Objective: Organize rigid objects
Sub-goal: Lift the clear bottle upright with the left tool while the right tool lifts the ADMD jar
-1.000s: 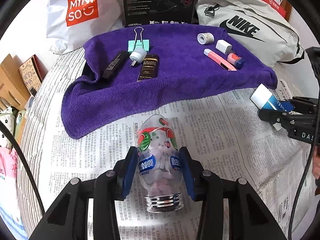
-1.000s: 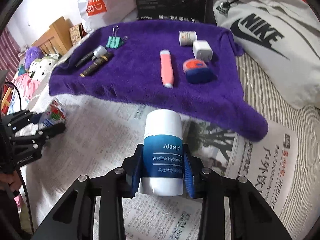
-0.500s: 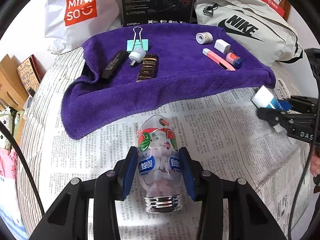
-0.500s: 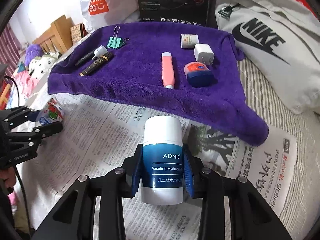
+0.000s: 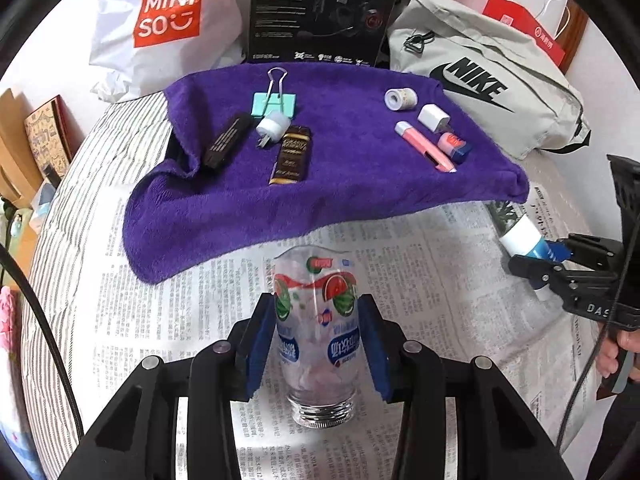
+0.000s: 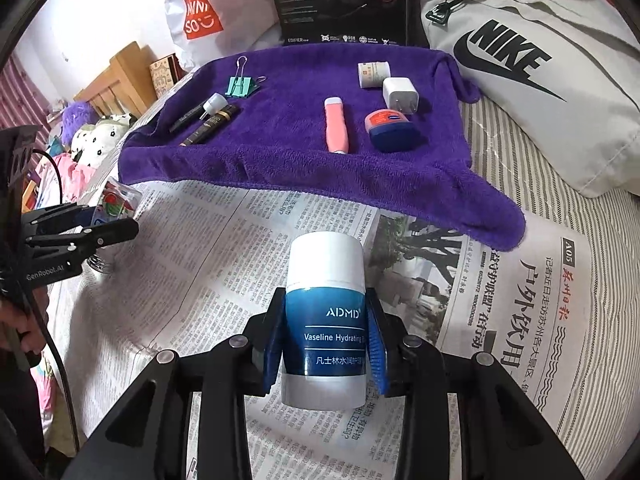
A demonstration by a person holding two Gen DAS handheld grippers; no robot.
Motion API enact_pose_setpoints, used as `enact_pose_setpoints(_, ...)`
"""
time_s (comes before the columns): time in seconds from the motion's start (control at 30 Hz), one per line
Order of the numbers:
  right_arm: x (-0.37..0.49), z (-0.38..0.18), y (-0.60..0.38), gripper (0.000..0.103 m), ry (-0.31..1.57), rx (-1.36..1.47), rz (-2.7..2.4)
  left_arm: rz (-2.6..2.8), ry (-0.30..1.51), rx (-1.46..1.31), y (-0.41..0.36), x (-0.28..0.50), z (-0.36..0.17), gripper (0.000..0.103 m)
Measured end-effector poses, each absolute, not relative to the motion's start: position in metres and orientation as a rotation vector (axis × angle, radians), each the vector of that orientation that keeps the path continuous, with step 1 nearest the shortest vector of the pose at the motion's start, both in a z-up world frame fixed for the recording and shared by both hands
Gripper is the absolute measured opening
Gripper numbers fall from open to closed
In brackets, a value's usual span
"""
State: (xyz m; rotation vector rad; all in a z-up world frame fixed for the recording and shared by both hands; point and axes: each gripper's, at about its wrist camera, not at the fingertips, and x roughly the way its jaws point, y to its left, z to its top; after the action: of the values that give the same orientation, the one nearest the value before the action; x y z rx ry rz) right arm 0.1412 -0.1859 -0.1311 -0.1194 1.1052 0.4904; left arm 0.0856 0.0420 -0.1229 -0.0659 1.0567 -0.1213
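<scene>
While both grippers hang over the newspaper (image 5: 420, 264) on the bed, each one is pinching something. The left gripper (image 5: 316, 340) squeezes a clear plastic bottle (image 5: 316, 320) with watermelon pictures on it, one blue pad on each side, and its screw neck points to the near side. The right gripper (image 6: 326, 340) squeezes a blue and white Vaseline lotion bottle (image 6: 326, 312) with its white cap pointing far.

Past them, a purple towel (image 5: 340, 192) lies on the far part of the bed. On its left side sit a teal binder clip (image 5: 275, 102), a small white plug (image 5: 272, 126), a black stick (image 5: 226, 140) and a dark brown packet (image 5: 292, 154). On its right side sit a roll of tape (image 5: 400, 98), a white charger (image 5: 433, 116), a pink pen (image 5: 424, 146) and a blue Vaseline tin (image 6: 392, 128) just beside the pen. Behind the towel are a Miniso bag (image 5: 168, 12), a black box (image 5: 320, 8) and a grey Nike bag (image 5: 488, 88).
</scene>
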Motion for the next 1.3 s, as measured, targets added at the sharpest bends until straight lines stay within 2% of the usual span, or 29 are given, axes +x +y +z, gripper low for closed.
enact_pose_setpoints(0.8,0.150,-0.130,-0.179,0.036,1.123,-0.111,0.521,-0.189,0.983,-0.141,0.045,0.101,-0.094,0.038)
enact_pose_setpoints(1.3,0.180,-0.091,-0.167,0.036,1.031,-0.108,0.542,-0.186,0.945,-0.135,0.052,0.126,-0.072,0.038)
